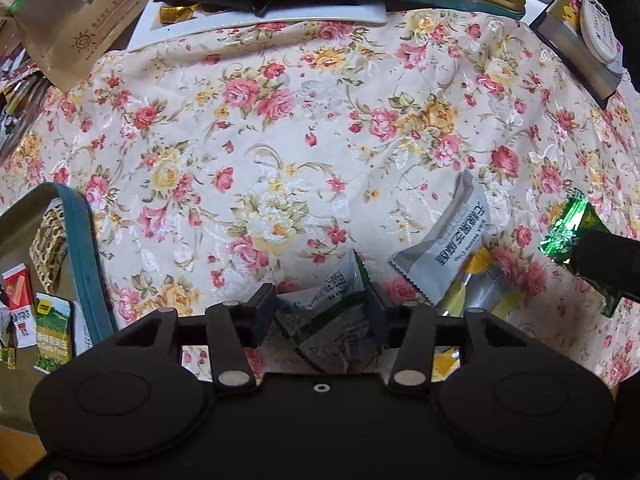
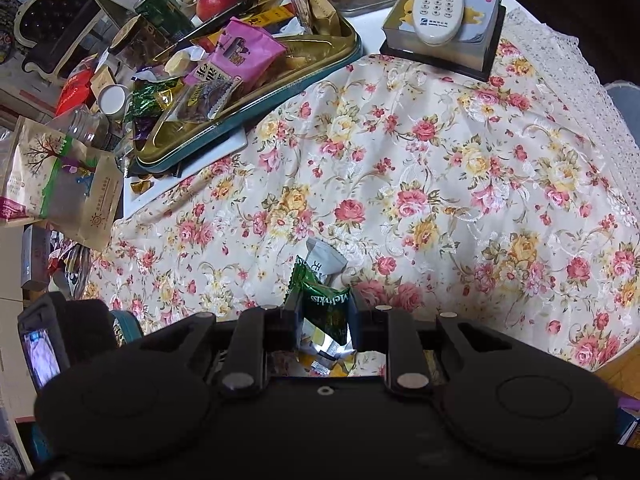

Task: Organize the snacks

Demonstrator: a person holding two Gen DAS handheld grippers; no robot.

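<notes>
Left hand-held gripper [image 1: 322,304] points straight down with its jaws spread wide; a crumpled grey-and-green snack packet [image 1: 328,312] lies between them on the floral tablecloth [image 1: 280,140], and neither pad presses on it. Right hand-held gripper [image 2: 324,320] is clamped on a green Meltykiss packet [image 2: 326,312], which stands on end with its long axis running away from the camera and its serrated edge at the far end. Only the left wrist view shows the grey sesame-crisp packet [image 1: 444,240] lying flat just right of the jaws, long axis slanting up to the right, a yellow-and-silver wrapper [image 1: 480,284] touching it, and the teal-rimmed tin [image 1: 86,264] at left holding sorted packets. Only the right wrist view shows a white remote [image 2: 440,0] on a box [image 2: 480,48] at the far table edge, and the heaped gold tray [image 2: 248,92]
</notes>
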